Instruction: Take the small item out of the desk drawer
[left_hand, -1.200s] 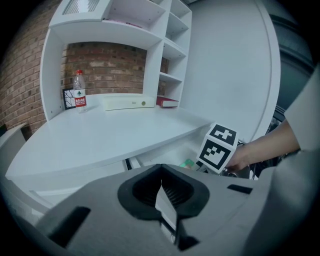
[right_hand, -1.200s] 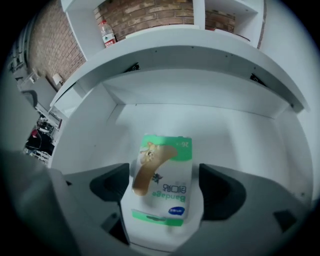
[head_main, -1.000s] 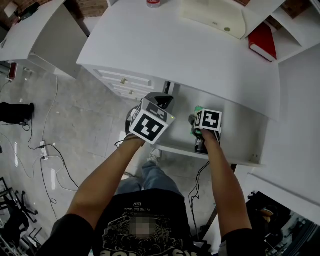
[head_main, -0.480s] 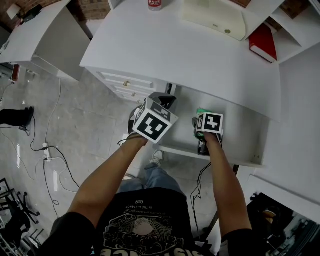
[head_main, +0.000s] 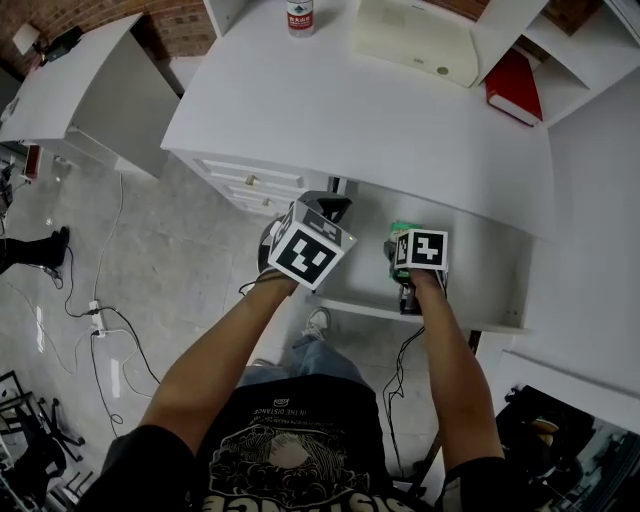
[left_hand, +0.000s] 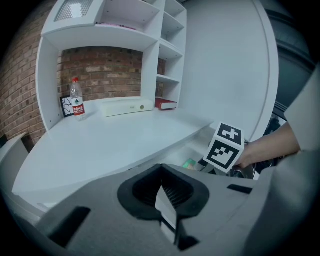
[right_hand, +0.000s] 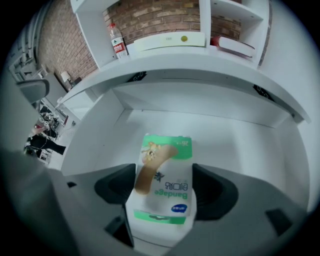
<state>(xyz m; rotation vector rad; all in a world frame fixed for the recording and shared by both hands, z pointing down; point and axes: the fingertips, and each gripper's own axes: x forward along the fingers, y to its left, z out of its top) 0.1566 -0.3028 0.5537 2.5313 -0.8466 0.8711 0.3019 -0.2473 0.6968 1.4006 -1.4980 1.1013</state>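
Head view: box (head_main: 402, 224) mostly under right gripper (head_main: 397, 245) — only a green edge shows. Bottle (head_main: 300, 14) cut by top edge — label unreadable.

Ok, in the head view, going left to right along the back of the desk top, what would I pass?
water bottle → cream flat box → red book

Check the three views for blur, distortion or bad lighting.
Head view: evenly lit and sharp across the white desk. Left gripper view: fisheye bends the shelves, corners dark. Right gripper view: same vignette, bandage box print legible.
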